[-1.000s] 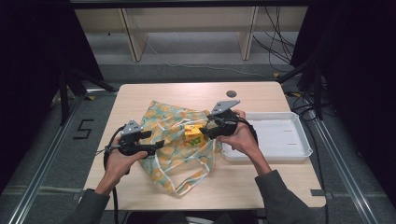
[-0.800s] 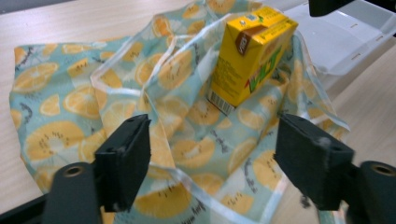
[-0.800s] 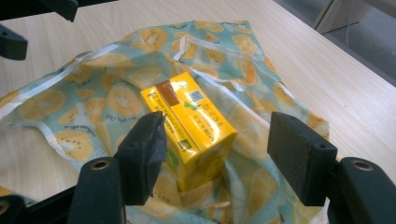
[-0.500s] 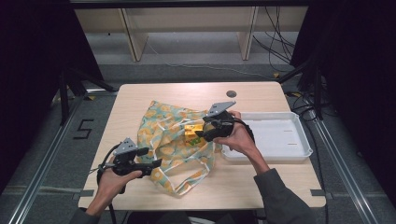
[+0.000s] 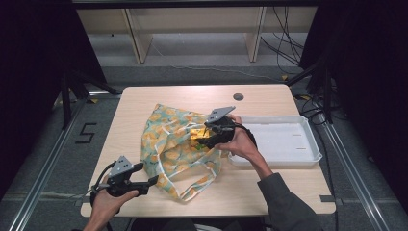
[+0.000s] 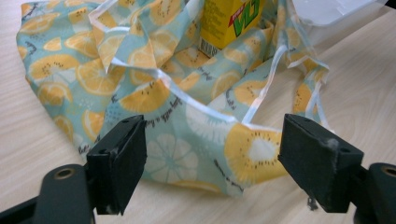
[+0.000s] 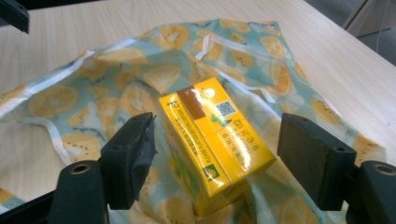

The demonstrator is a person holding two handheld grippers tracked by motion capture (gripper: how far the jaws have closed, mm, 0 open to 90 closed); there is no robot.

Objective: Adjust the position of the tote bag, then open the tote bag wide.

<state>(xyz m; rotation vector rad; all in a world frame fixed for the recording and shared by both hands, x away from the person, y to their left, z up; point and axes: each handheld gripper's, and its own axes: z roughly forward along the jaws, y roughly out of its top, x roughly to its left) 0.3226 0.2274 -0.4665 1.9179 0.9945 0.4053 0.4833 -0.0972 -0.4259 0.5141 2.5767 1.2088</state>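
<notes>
A bag of thin cloth with a lemon-slice print (image 5: 168,149) lies crumpled in the middle of the wooden table. On it lies a yellow drink carton (image 5: 196,132), tilted on its side. My right gripper (image 5: 201,139) is open, with its jaws on either side of the carton (image 7: 212,140) and a gap at the right jaw. My left gripper (image 5: 150,184) is open near the table's front left edge. It points at the bag's near hem (image 6: 154,93) and holds nothing. The carton (image 6: 229,21) stands beyond in the left gripper view.
A white shallow tray (image 5: 288,139) sits at the right of the table, touching the bag's right side. There is a dark round hole (image 5: 238,96) in the tabletop at the back. The bag's loop handles (image 5: 192,187) trail toward the front edge.
My left gripper has drawn back from the bag's left side to the front left of the table. The right gripper has stayed at the carton.
</notes>
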